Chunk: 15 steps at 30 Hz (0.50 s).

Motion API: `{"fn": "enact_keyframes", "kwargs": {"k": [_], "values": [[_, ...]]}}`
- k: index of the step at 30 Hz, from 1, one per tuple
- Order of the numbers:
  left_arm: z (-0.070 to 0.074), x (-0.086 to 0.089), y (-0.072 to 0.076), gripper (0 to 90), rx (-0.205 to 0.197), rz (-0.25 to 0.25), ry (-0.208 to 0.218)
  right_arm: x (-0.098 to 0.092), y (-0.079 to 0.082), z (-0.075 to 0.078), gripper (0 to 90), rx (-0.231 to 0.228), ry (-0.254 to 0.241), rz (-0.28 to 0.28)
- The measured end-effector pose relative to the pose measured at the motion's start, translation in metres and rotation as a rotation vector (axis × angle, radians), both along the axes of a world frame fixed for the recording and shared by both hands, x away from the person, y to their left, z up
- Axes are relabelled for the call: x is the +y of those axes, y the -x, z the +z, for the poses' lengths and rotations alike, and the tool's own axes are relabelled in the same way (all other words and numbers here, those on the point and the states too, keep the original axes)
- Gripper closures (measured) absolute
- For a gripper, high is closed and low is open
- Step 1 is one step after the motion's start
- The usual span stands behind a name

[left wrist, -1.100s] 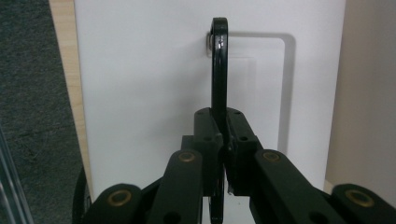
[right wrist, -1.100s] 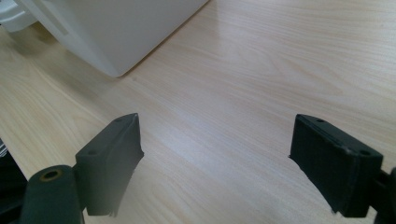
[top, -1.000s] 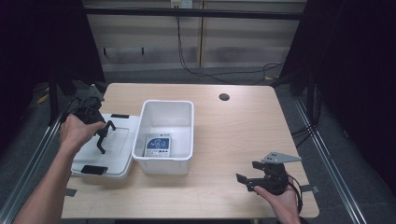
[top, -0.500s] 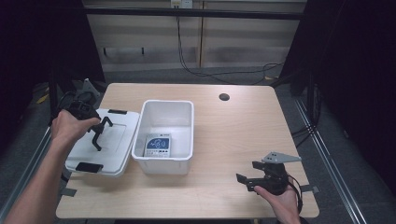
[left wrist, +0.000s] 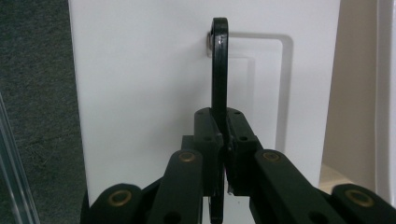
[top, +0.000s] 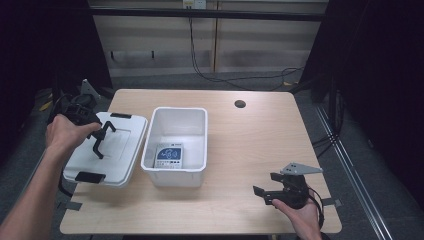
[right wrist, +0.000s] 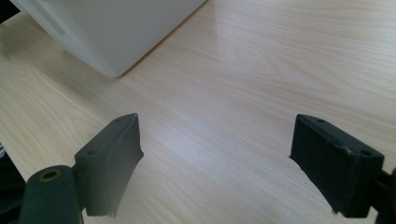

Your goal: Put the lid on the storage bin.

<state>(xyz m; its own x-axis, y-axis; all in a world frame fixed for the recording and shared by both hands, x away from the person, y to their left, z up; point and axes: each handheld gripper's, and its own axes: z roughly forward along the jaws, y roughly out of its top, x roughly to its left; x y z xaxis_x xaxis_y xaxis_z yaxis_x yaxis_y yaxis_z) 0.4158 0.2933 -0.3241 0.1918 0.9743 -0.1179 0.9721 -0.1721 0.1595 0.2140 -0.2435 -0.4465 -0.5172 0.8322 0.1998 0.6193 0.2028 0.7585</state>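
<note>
A white lid (top: 120, 155) with black latches lies left of the open white bin (top: 175, 111), overhanging the table's left edge. My left gripper (top: 98, 132) is shut on the lid's black handle (top: 103, 140). In the left gripper view the jaws of my left gripper (left wrist: 223, 128) pinch that thin handle (left wrist: 219, 65) edge-on against the white lid (left wrist: 140, 70). My right gripper (top: 265, 183) rests low over the table near the front right, open, with nothing between its jaws. The right gripper view shows my right gripper (right wrist: 215, 149) over bare wood, with the bin's corner (right wrist: 107, 32) ahead.
A blue-and-white printed card (top: 169, 156) lies on the bin's floor. The wooden table (top: 260, 145) has a round cable hole (top: 240, 104) at the back. Dark floor and cables surround the table.
My left hand has pulled back and to the left, and the lid has shifted with it, away from the front edge. The right gripper has stayed still.
</note>
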Motion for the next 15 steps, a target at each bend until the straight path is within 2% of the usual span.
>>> {"fn": "enact_keyframes", "kwargs": {"k": [8,11,15], "values": [[0.009,-0.002,0.0,85.3,0.001,-0.017,-0.001,0.0,0.0,0.0,15.8,-0.001,-0.001,0.002],[0.013,-0.002,0.0,85.3,-0.006,0.002,0.0,0.0,0.0,0.0,15.8,-0.001,-0.001,0.003],[0.015,-0.003,0.001,85.3,-0.004,-0.001,0.0,0.0,0.0,0.0,15.9,0.004,0.0,0.0]]}}
